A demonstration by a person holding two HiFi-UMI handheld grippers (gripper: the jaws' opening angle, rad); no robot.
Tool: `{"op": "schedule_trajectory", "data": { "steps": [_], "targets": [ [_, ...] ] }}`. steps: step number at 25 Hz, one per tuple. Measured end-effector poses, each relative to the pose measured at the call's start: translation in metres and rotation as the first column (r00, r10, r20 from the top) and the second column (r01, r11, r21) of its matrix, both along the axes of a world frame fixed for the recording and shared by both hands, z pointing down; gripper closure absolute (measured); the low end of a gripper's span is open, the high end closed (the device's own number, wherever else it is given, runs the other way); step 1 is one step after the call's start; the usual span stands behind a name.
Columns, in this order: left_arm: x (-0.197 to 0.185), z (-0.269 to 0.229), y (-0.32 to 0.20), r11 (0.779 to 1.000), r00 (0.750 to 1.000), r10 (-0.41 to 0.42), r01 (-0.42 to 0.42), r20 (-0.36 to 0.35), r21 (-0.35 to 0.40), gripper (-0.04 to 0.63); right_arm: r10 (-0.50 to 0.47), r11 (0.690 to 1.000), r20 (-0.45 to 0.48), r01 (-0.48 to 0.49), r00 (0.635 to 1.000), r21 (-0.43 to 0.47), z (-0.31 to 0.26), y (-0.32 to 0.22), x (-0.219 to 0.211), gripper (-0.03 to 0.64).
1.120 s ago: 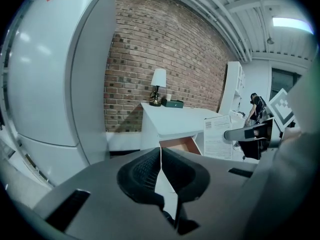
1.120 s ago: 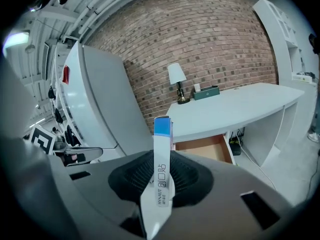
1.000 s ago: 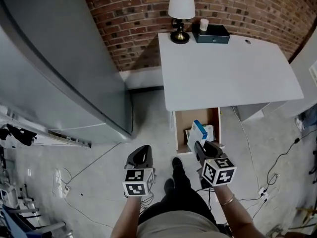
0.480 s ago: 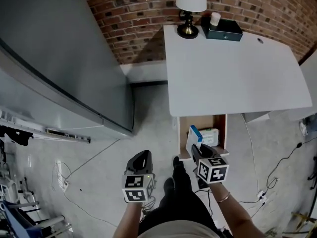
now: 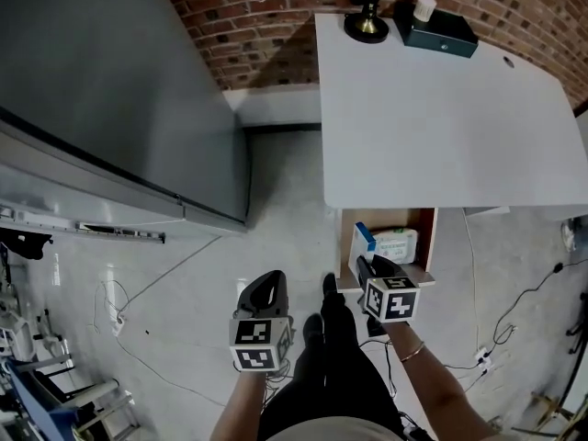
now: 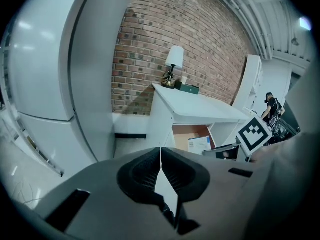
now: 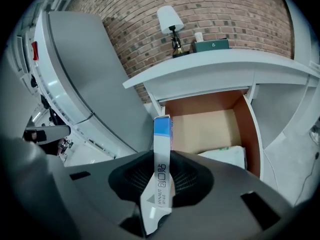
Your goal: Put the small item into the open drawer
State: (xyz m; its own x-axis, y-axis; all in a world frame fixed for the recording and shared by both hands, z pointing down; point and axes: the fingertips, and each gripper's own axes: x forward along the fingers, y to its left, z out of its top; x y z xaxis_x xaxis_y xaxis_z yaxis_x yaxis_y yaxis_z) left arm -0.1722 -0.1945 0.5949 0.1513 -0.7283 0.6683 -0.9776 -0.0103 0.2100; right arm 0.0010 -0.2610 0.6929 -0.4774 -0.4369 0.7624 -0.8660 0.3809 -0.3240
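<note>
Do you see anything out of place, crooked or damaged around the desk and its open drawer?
Nothing stands out. The open drawer looks intact, a white packet lies flat inside it, and the lamp stands upright on the desk. The slim box sits on edge, slightly tilted, in the right gripper.

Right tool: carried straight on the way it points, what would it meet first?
Probably the open drawer's bare floor, beside the white packet; the blue-and-white box in the right tool would touch first. Depth is unclear.
</note>
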Motion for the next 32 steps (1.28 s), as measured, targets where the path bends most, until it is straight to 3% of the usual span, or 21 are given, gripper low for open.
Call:
{"op": "schedule_trajectory", "data": {
  "steps": [21, 32],
  "targets": [
    [-0.007, 0.069, -0.04, 0.998, 0.999, -0.034, 0.033, -0.027, -0.05, 0.572, -0.058, 0.987, -0.174, 0.031, 0.983, -0.155, 0.124, -0.035, -0.019, 0.517],
    [-0.01, 0.078, -0.048, 0.997, 0.998, -0.059, 0.057, -0.03, -0.054, 0.572, -0.064, 0.977, -0.193, 0.022, 0.979, -0.214, 0.152, -0.028, -0.023, 0.517]
  ]
}}
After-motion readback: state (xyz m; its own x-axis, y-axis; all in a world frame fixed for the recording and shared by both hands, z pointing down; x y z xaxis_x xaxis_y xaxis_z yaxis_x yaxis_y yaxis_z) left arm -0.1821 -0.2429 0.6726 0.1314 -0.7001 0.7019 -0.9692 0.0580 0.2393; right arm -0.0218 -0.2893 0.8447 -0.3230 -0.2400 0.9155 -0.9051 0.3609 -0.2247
